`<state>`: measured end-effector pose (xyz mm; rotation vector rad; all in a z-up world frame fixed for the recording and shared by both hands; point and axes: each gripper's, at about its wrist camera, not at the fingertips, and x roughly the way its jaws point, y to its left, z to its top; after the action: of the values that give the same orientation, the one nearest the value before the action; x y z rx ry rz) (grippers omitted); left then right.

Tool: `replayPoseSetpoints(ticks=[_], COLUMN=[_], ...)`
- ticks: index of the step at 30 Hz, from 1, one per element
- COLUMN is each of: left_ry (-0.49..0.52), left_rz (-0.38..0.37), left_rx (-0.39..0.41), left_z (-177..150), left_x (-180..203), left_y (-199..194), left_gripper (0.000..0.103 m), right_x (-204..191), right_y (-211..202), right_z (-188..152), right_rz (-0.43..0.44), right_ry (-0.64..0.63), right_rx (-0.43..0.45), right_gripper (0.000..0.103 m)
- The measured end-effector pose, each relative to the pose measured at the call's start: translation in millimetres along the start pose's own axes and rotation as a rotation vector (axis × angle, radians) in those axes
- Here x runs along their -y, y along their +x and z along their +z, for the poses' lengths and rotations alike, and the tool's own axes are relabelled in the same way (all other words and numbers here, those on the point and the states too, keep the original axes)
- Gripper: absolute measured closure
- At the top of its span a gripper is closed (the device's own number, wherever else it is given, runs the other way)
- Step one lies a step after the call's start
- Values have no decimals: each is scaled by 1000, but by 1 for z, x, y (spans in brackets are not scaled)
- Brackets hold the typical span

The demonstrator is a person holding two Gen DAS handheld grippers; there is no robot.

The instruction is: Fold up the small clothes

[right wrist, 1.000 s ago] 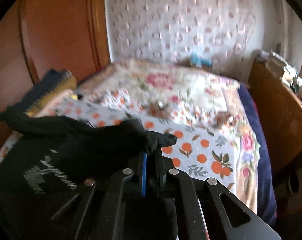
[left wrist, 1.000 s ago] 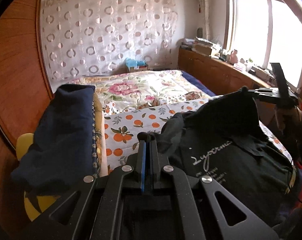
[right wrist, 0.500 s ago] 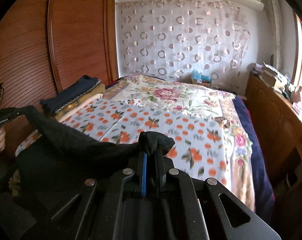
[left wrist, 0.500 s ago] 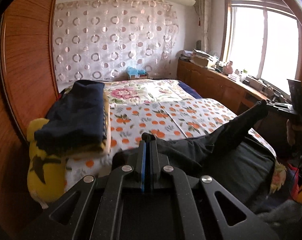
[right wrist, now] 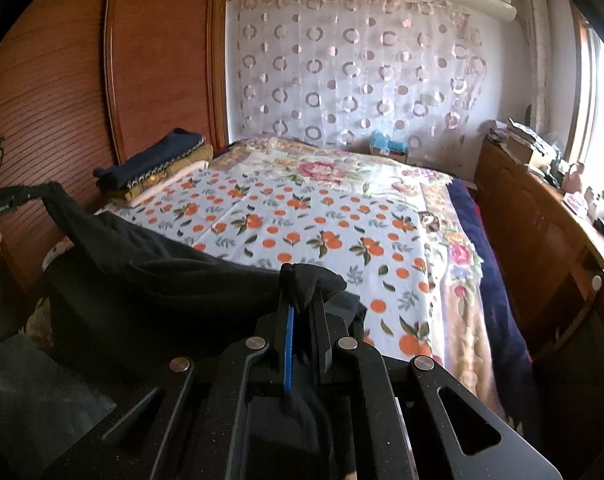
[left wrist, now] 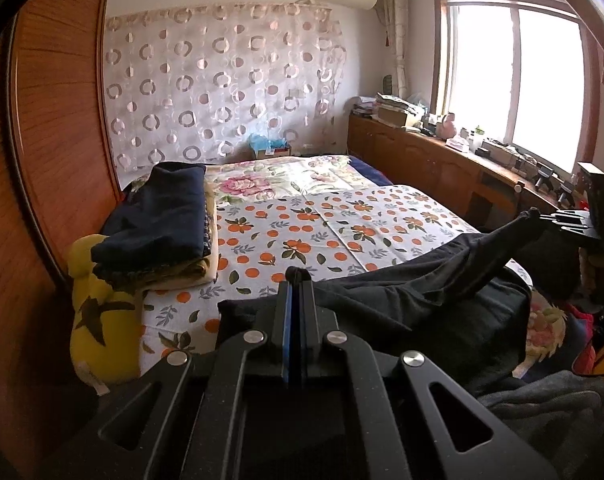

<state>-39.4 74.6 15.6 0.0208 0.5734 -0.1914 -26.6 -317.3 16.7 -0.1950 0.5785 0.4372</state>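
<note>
A black garment (left wrist: 422,300) hangs stretched between my two grippers over the near edge of the bed. My left gripper (left wrist: 297,280) is shut on one corner of it. My right gripper (right wrist: 302,280) is shut on the other corner, with a tuft of black cloth bunched above the jaws. In the left wrist view the right gripper (left wrist: 558,218) shows at the far right, holding the cloth taut. In the right wrist view the left gripper (right wrist: 9,200) shows at the far left, and the garment (right wrist: 149,280) sags down between them.
The bed carries an orange-print sheet (left wrist: 322,232) over a floral quilt (right wrist: 342,172). A stack of folded clothes (left wrist: 161,224) topped in navy sits at its left edge, above a yellow cushion (left wrist: 101,320). A wooden wardrobe (right wrist: 157,60) stands left, a wooden cabinet (left wrist: 442,164) right.
Both grippers have pulled back and lowered toward the bed's near edge. The garment, earlier held up with its white lettering showing, now hangs lower and stretched flat. Both stay shut on it.
</note>
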Motion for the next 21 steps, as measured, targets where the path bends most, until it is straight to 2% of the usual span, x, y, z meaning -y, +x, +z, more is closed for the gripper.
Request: replayPoseSetpoints(ticks=[4, 8, 11, 13, 15, 17, 19, 21], left_ry=[14, 22, 16, 7, 3, 6, 1, 0], left_rz=[4, 26, -5, -24, -29, -25, -28, -31], left_rx=[-15, -64, -90, -101, -104, -87, -75, -69], left_z=[-3, -10, -17, -18, -15, -11, -5, 0], left_x=[3, 5, 5, 4, 4, 5, 2, -2], left_y=[-4, 10, 19, 21, 21, 19, 19, 21], left_gripper=[99, 99, 99, 99, 93, 63, 59, 56], right_x=[-4, -10, -9, -4, 0, 0, 2, 3], right_y=[-8, 0, 9, 14, 15, 13, 9, 9], right_z=[-1, -14, -19, -18, -12, -6, 4, 7], right_rz=[-18, 4, 22, 26, 11, 4, -6, -10], right_ry=[-32, -34, -6, 19, 27, 28, 26, 15], right_rx=[-40, -119, -156, -170, -172, -158, -132, -109], right_gripper=[97, 97, 97, 92, 86, 79, 64, 59])
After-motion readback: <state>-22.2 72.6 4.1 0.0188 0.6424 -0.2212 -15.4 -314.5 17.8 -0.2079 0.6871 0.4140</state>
